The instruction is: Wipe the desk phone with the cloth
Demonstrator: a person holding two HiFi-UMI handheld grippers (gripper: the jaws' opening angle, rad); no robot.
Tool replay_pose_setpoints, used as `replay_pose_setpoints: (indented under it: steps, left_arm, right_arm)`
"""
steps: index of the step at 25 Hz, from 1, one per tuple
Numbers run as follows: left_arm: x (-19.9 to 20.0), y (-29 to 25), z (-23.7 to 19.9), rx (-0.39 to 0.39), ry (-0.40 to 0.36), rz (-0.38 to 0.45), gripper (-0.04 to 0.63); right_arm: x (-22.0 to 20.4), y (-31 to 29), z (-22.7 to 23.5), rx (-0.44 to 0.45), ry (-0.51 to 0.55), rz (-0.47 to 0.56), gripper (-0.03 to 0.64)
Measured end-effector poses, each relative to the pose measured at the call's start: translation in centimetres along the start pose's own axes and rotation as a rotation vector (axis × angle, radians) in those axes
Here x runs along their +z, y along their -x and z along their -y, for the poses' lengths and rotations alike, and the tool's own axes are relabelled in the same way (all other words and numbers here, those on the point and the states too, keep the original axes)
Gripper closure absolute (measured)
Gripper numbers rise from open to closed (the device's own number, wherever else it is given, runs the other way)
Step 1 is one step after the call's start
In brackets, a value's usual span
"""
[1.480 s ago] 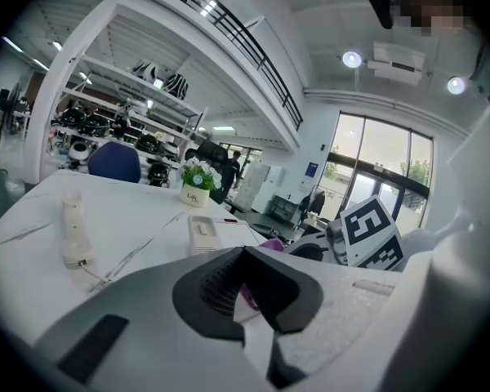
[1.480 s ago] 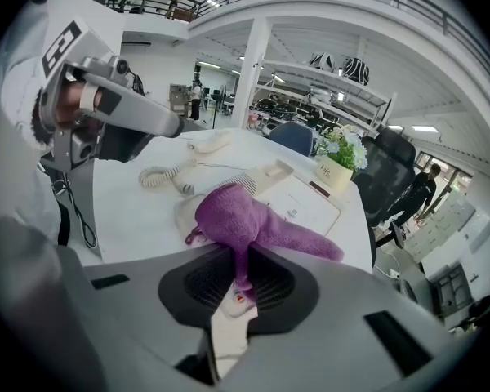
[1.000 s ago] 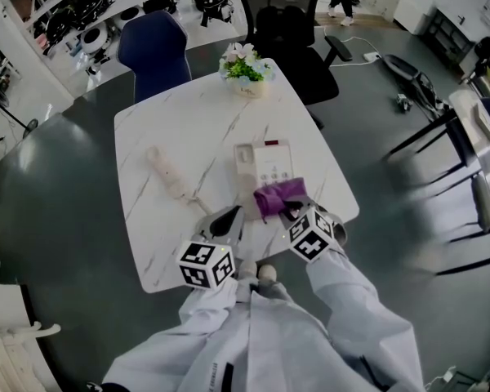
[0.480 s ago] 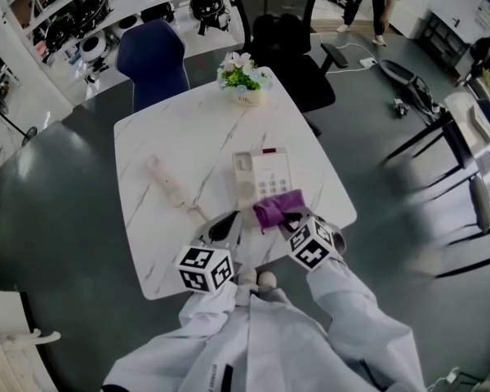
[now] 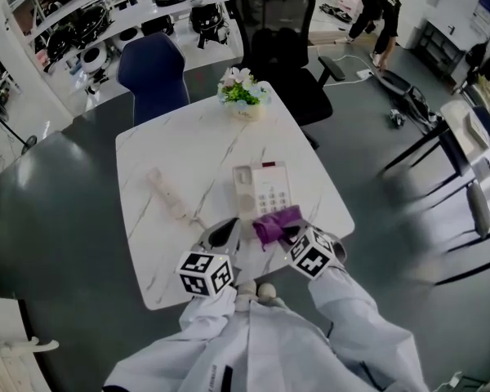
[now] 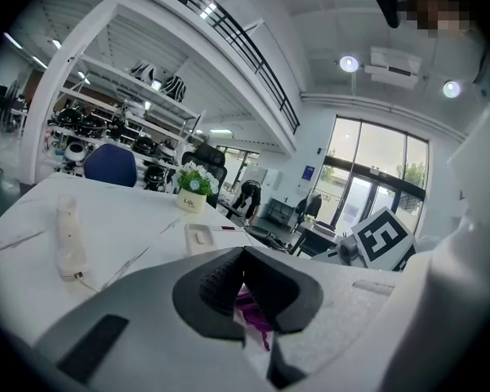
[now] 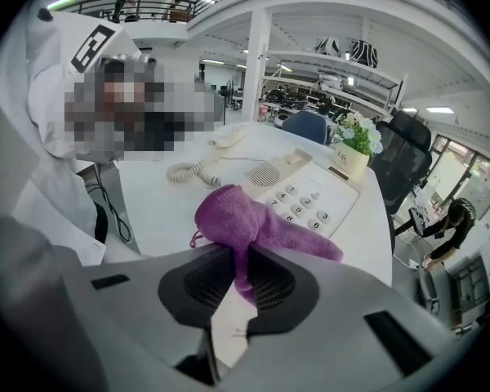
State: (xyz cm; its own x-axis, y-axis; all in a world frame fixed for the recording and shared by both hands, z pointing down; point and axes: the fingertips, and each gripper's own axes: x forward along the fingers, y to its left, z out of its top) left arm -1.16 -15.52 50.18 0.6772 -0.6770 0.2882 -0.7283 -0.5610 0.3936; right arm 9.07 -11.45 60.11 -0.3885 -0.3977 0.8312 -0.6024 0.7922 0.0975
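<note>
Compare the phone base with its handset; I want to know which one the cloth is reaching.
The phone base is broad, with a keypad; the handset is long and narrow. The purple cloth, pinched in the right gripper, is at the base's near end; the handset lies bare, apart to its left. Both are pale and rest on the marble table, with a coiled cord between them.

Bright overhead indoor light, strong fisheye warping, dark vignetted corners, soft blur
</note>
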Motion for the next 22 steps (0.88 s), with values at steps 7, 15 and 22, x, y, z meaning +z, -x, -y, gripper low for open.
replay_pose_setpoints:
  steps: [7,15,22]
  left_arm:
    - [1.0,-0.3,-1.0,0.007,0.000,0.018,0.597]
    - [3.0,-0.5,-2.0,0.014,0.011,0.057,0.597]
    - [3.7,-0.9,-2.6,0.021,0.009,0.061,0.597]
  right_arm:
    - [0.8,0.6,0.7,0.019,-0.009,0.007,0.583]
    - [3.7,2.5,3.2,-0.034,0.016,0.052,0.583]
    - [7.0,3.7,6.0,-0.099,0.022,0.124,0.583]
